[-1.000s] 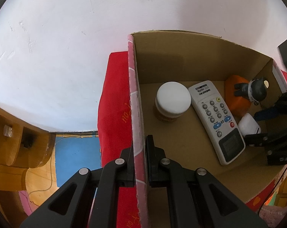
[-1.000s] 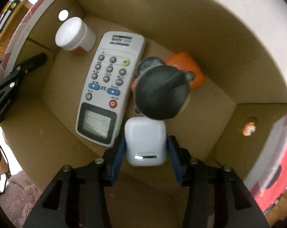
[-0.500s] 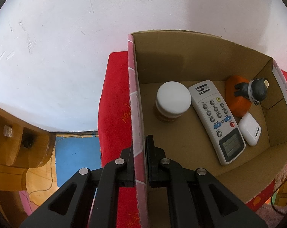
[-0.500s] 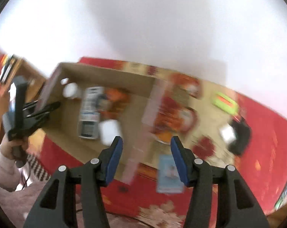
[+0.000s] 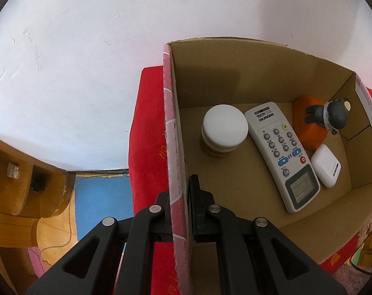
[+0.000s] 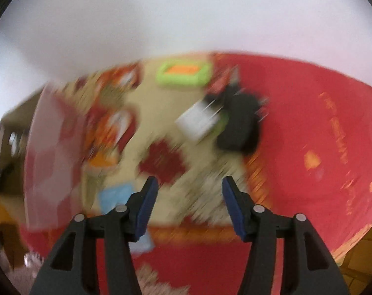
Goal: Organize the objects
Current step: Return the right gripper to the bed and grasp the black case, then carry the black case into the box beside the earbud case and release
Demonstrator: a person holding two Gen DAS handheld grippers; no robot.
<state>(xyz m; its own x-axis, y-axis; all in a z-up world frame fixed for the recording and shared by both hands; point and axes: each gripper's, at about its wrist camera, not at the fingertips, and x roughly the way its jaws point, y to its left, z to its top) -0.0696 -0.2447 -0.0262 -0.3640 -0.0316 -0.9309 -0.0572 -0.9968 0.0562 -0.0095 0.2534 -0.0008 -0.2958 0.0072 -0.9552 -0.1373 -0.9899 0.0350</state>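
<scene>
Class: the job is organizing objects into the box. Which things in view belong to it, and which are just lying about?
Part of the job:
cardboard box
white-lidded jar
remote control
white case
figurine
green item
black item

Lying about:
wooden furniture
blue mat

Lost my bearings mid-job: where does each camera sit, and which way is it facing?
Left wrist: on the left hand-held gripper, looking steeply down into the cardboard box; its black fingers clamp the box's side wall.
Right wrist: on the right hand-held gripper, looking down at the red patterned cloth and blurred loose items; its blue-padded jaws, just opening, hold nothing.
Shared: the box, at the right view's left edge, and the red cloth.
</scene>
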